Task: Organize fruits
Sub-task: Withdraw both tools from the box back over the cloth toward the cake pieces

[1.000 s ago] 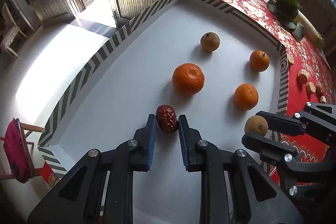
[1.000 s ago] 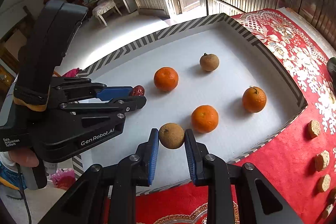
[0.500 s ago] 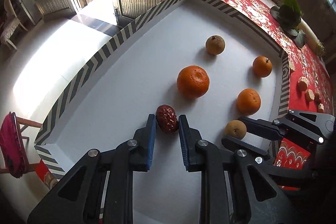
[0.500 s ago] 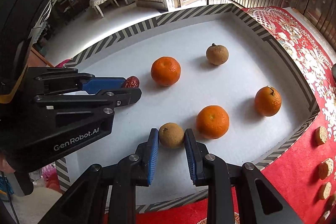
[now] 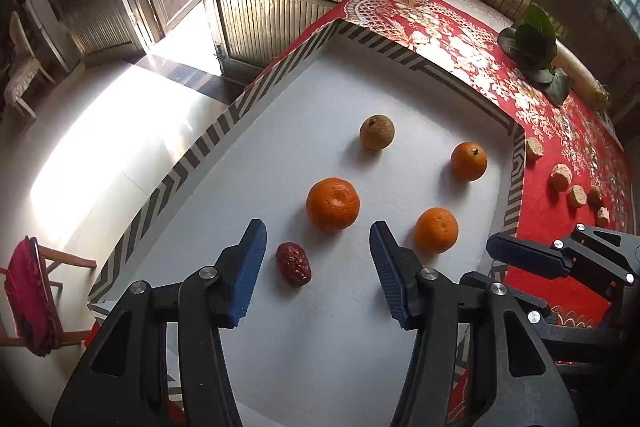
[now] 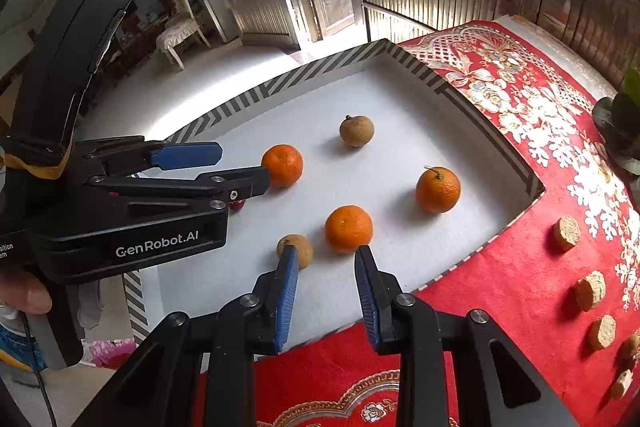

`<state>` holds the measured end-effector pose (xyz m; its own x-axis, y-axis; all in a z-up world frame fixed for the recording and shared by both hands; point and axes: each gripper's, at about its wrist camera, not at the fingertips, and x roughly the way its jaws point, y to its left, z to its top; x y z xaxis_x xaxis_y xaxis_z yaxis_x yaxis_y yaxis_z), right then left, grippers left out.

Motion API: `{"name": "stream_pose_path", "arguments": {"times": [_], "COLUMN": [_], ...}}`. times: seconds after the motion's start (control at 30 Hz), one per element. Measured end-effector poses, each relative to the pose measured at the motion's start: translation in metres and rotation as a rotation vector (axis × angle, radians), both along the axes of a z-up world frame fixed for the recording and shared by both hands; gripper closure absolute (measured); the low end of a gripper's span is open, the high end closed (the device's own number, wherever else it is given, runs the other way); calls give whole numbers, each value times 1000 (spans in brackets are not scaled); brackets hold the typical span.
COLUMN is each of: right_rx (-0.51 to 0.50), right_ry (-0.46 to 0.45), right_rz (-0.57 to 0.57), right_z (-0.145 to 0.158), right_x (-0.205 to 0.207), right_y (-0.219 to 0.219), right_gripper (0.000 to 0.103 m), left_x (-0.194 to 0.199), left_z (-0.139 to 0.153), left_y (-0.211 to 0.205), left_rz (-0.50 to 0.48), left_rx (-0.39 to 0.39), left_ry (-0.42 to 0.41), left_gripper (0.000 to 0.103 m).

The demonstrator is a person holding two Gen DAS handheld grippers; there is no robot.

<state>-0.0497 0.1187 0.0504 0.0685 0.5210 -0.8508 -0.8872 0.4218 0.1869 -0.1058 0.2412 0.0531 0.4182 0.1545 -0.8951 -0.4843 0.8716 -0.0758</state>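
Observation:
A white tray [image 5: 280,155] with a striped rim holds the fruit. My left gripper [image 5: 318,251] is open, and a dark red date [image 5: 293,263] lies on the tray between its fingers, touching neither. My right gripper [image 6: 326,267] is open. A brown longan [image 6: 298,249] lies on the tray just past its left fingertip [image 6: 289,259]. Three oranges [image 5: 333,203] [image 5: 436,230] [image 5: 469,161] and a second longan [image 5: 377,132] lie farther out. The left gripper also shows in the right wrist view [image 6: 224,167], mostly hiding the date [image 6: 238,204].
The tray sits on a red floral cloth [image 6: 520,267]. Several small cork-like discs [image 6: 567,233] lie on the cloth right of the tray. A green plant [image 5: 532,43] stands at the far right. A chair with a red cushion [image 5: 28,291] stands left of the table.
Both grippers have opened. The left let go of the date and the right let go of the longan; both fruits now lie on the tray. Both grippers drew back a little.

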Motion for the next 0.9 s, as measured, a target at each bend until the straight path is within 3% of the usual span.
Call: {"name": "stream_pose_path", "arguments": {"times": [0.37, 0.9], "right_rx": [17, 2], "right_ry": [-16, 5], "right_rz": [-194, -479], "right_z": [12, -1], "right_x": [35, 71], "right_y": [-71, -186], "right_gripper": [74, 72], "left_x": [41, 91], "left_z": [17, 14], "left_y": [-58, -140], "left_rz": [-169, -396], "left_rx": [13, -18], "left_ry": [-39, -24], "left_gripper": [49, 49]}}
